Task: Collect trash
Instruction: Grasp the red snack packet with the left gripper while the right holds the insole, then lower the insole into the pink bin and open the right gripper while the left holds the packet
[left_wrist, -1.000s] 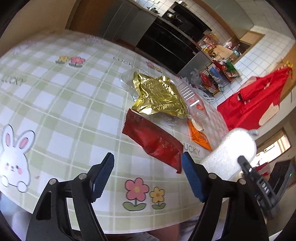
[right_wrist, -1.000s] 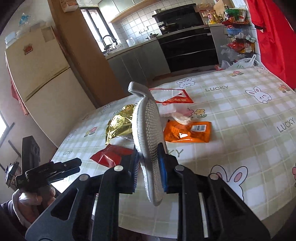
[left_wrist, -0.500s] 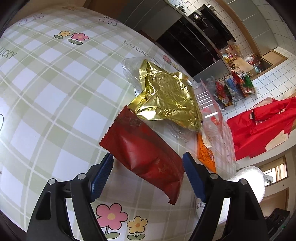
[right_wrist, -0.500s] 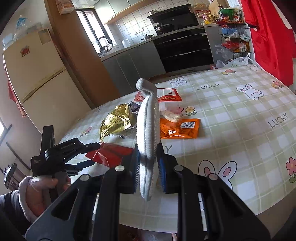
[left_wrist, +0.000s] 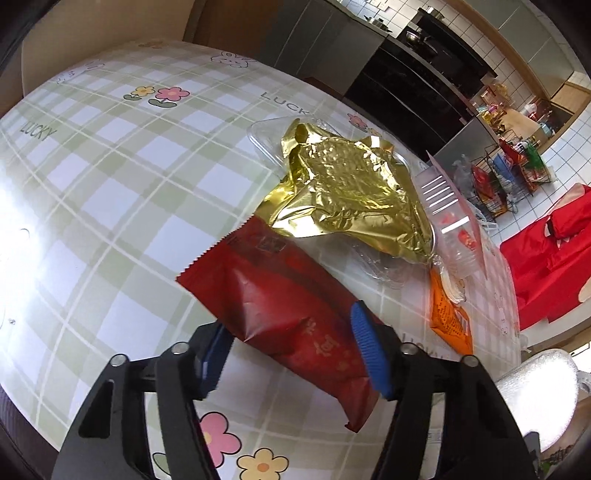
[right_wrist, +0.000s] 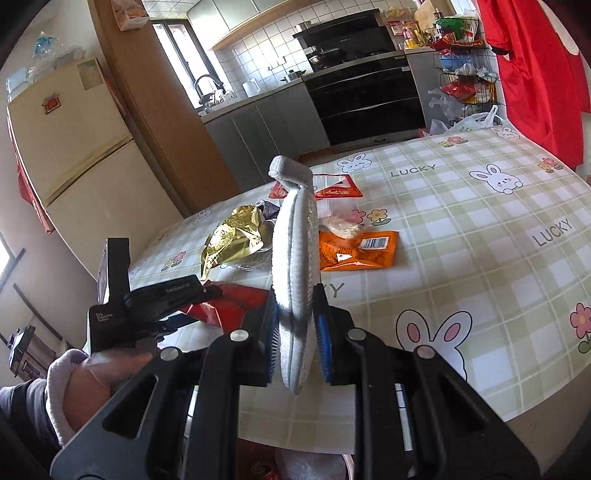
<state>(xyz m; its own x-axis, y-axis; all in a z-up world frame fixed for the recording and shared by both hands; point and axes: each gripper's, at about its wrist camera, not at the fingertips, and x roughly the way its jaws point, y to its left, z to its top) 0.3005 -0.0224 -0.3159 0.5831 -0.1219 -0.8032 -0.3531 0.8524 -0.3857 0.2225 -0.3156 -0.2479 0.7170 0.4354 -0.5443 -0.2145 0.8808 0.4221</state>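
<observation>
**Left wrist view: red wrapper between the jaws**

Left wrist: left gripper has just been closing around the red snack wrapper on the "LUCKY" tablecloth; pad contact is hard to tell. Gold foil bag lies behind.

Right wrist: right gripper is clamped on a grey-white mesh pad. The orange packet shows a barcode; its text is unreadable.

The red wrapper between the left gripper pads looks like smooth plastic with a soft shine. Past it, the gold wrapper is crinkly foil, very shiny. A clear plastic tray lies under the gold one. The tabletop has a smooth, glossy checked cover. The grey pad in the right gripper looks like rough woven cloth. Both grippers are matt black plastic with ribbed blue pads.
</observation>
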